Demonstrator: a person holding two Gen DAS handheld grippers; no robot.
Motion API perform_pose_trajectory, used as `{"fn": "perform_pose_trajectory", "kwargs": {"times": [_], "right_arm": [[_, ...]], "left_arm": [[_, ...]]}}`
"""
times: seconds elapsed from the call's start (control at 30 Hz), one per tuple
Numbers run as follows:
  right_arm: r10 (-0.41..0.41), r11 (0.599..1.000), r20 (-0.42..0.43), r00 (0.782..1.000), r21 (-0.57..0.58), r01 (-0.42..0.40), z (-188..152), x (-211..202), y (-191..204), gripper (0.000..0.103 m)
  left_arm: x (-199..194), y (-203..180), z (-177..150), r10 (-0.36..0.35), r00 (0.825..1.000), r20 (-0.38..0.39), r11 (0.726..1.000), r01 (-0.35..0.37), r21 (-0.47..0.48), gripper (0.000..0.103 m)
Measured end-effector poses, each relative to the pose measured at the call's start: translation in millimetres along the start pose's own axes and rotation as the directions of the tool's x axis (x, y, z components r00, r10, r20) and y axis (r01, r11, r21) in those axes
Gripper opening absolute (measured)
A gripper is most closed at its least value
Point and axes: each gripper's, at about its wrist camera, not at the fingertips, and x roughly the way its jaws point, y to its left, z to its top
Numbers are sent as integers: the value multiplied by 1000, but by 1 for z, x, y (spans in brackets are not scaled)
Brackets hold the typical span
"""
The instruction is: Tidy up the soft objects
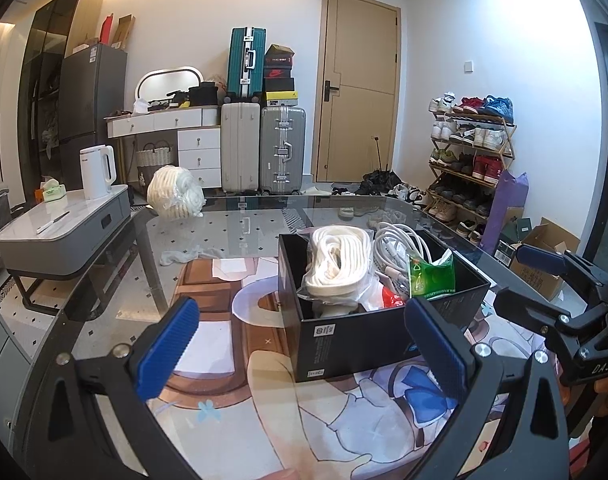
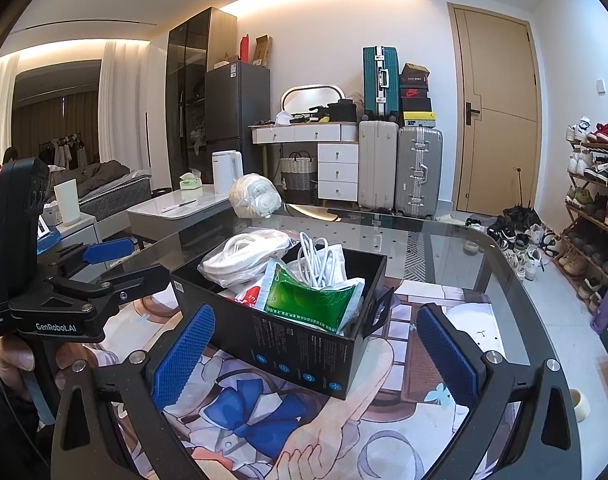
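left wrist view: black box of bagged rope sits between both grippers' spread, empty jaws on glass table.

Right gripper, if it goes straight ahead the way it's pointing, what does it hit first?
Probably the black box directly ahead, between the open right gripper fingers; depth is uncertain.

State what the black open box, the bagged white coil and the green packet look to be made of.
Black open box: matte printed cardboard, probably; thin folded walls. Bagged white coil: likely soft rope, in clear glossy plastic film. Green packet: shiny, crinkled plastic wrapper.
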Motion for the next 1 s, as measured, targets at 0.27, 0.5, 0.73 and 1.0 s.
{"fn": "perform_pose_trajectory", "kwargs": {"times": [0.27,0.5,0.73,1.0], "right_arm": [[0,1000,-1,1000,2,0,1,-1,-1,103],[-1,1000,10,1000,2,1,3,-3,-2,103],[-2,1000,11,1000,1,2,3,-3,-2,103],[-1,1000,9,1000,1,1,2,-3,-2,103]], "left_arm": [[-1,0,0,2,1000,7,1000,-2,-2,103],[-3,-1,3,-1,1000,5,1000,1,-6,103],[-2,-1,2,0,1000,1,1000,0,-10,103],[-1,0,1,1,1000,-1,1000,-1,-12,103]]}}
